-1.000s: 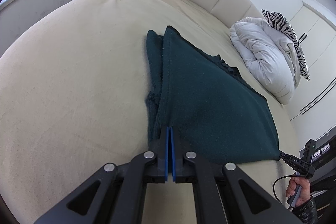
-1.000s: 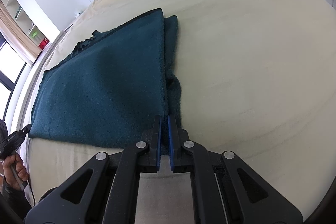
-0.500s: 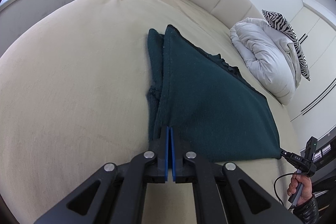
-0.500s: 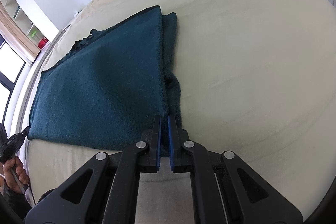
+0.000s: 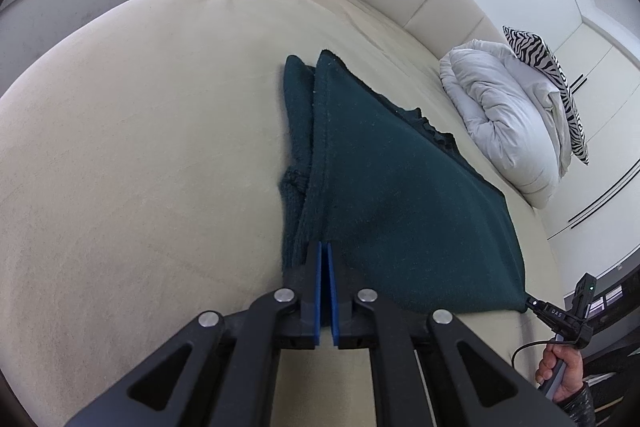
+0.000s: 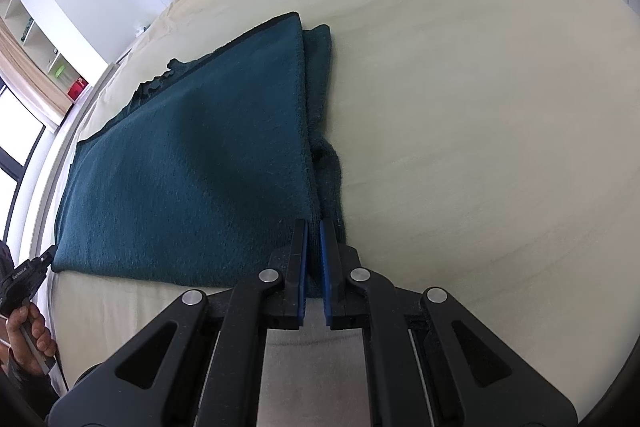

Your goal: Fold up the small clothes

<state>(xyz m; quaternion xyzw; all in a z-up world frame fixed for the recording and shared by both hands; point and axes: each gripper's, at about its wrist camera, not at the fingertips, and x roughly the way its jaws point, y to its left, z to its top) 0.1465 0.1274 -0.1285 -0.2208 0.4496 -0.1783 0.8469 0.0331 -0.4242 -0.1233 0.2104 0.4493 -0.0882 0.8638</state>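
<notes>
Little changed over the last second: the green garment (image 5: 400,203) lay folded in half on the bed (image 5: 140,147), as before. Left hand-held gripper (image 5: 324,255) pinched its near corner, the gap between the blue pads a shade wider than a second ago, jaws opening. Right hand-held gripper (image 6: 314,231) stayed clamped on the opposite corner. We judged this fold laid and release beginning

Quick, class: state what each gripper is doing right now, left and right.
Left gripper: jaws opening slightly, pads still pinching a near corner of the dark teal knitted garment.
Right gripper: shut on the garment's other near corner.
</notes>
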